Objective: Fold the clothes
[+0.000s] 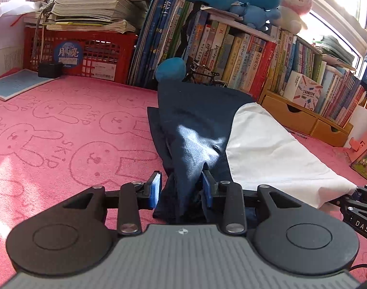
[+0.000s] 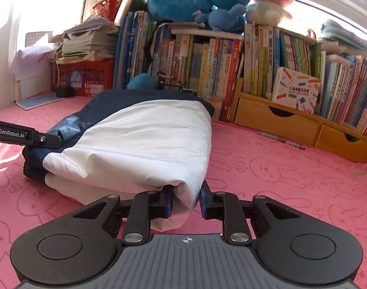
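A navy and white garment lies folded lengthwise on the pink bunny-print mat [image 1: 63, 132]. In the left wrist view its navy part [image 1: 193, 120] runs away from me, with the white part [image 1: 275, 151] to its right. My left gripper [image 1: 181, 189] is shut on the bunched navy near end, which fills the gap between its blue pads. In the right wrist view my right gripper [image 2: 186, 201] is shut on the rolled near corner of the white part [image 2: 145, 139]. The navy part [image 2: 70, 122] shows behind and to the left, where the left gripper's arm [image 2: 26, 137] reaches in.
Rows of books [image 2: 207, 67] on a shelf stand behind the garment, with plush toys [image 2: 207, 0] on top. A wooden drawer box [image 2: 292, 122] is at the right, a red crate [image 1: 87, 55] with paper stacks at the left. A notebook [image 1: 14, 84] and a pen [image 2: 282, 142] lie on the mat.
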A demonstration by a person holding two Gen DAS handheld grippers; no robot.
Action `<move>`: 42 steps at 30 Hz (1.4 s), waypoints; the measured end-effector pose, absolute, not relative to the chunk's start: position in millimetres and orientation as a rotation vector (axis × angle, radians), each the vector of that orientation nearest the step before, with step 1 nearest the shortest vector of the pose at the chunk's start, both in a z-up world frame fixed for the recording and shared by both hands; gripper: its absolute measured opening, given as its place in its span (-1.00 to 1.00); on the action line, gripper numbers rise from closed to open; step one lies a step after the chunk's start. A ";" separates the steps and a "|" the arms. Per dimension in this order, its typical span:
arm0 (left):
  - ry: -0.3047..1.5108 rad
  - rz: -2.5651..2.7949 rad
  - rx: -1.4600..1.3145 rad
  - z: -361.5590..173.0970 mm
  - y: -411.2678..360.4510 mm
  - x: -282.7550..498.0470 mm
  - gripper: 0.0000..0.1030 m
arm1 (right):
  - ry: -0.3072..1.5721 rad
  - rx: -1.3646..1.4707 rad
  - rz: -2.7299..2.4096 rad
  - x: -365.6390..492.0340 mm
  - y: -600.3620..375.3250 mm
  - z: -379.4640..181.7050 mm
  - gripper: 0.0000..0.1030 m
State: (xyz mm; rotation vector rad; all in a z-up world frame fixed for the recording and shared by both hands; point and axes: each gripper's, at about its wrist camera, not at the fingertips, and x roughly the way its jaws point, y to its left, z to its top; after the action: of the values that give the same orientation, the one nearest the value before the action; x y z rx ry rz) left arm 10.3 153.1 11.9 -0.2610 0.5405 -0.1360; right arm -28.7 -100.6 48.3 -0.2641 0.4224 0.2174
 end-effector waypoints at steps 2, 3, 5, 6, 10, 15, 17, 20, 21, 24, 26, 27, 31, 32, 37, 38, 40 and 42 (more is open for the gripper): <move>0.537 -0.163 -0.229 12.2 143.8 2.8 -0.33 | 0.361 -0.348 0.154 -44.8 -108.5 50.9 -0.74; 0.537 -0.174 -0.196 10.9 137.8 -0.6 -0.31 | 0.333 -0.403 0.116 -51.9 -113.2 51.2 -0.73; 0.551 -0.183 -0.162 7.0 130.8 -4.8 -0.31 | 0.356 -0.453 0.109 -56.7 -126.3 44.2 -0.70; 0.560 -0.188 -0.154 5.5 128.4 -5.6 -0.30 | 0.391 -0.443 0.115 -55.1 -133.0 38.4 -0.70; 0.566 -0.174 -0.150 4.5 130.0 -5.7 -0.24 | 0.462 -0.427 0.159 -47.2 -136.1 22.0 -0.63; 0.547 -0.123 -0.124 9.7 139.2 -6.2 -0.19 | 0.449 -0.452 0.226 -28.7 -106.5 26.0 -0.04; 0.541 -0.112 -0.109 11.5 141.4 -7.7 -0.19 | 0.423 -0.536 0.249 -23.0 -88.1 21.2 -0.04; 0.532 -0.094 -0.087 14.2 144.8 -10.1 -0.17 | 0.378 -0.634 0.258 -21.0 -67.9 12.8 -0.05; 0.529 -0.088 -0.079 15.1 145.9 -10.9 -0.14 | 0.386 -0.653 0.258 -19.1 -63.8 10.0 -0.08; 0.522 -0.070 -0.062 17.7 150.0 -13.3 -0.05 | 0.386 -0.669 0.268 -19.4 -61.9 8.4 -0.37; 0.519 -0.056 -0.084 20.6 155.4 -15.9 0.01 | 0.387 -0.666 0.278 -20.0 -63.4 8.9 -0.47; 0.515 -0.049 -0.110 22.9 159.1 -17.6 0.01 | 0.388 -0.666 0.281 -20.1 -63.5 8.9 -0.48; 0.420 0.125 -0.173 45.3 161.2 -35.6 -0.08 | 0.386 -0.692 0.272 -21.0 -59.8 6.5 -0.51; 0.376 0.117 -0.181 52.3 157.6 -41.3 -0.08 | 0.386 -0.693 0.272 -21.6 -59.0 5.9 -0.51; 0.412 -0.052 -0.132 51.6 113.3 -26.6 -0.02 | 0.395 -0.662 0.282 -20.6 -62.1 8.7 -0.50; 0.437 -0.059 -0.086 46.3 101.7 -20.3 -0.02 | 0.403 -0.639 0.287 -20.1 -65.5 11.3 -0.46; 0.543 -0.025 0.024 23.8 90.0 -6.9 0.01 | 0.423 -0.533 0.278 -18.0 -82.0 20.4 -0.07; 0.610 -0.033 0.042 5.5 94.2 -0.2 0.16 | 0.434 -0.372 0.225 -15.6 -110.7 30.5 0.62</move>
State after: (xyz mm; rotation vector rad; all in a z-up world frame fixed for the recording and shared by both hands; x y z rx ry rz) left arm -0.2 94.2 5.5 0.0421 0.6098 -0.0333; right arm -15.6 -110.7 30.5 -0.3725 0.4344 0.2253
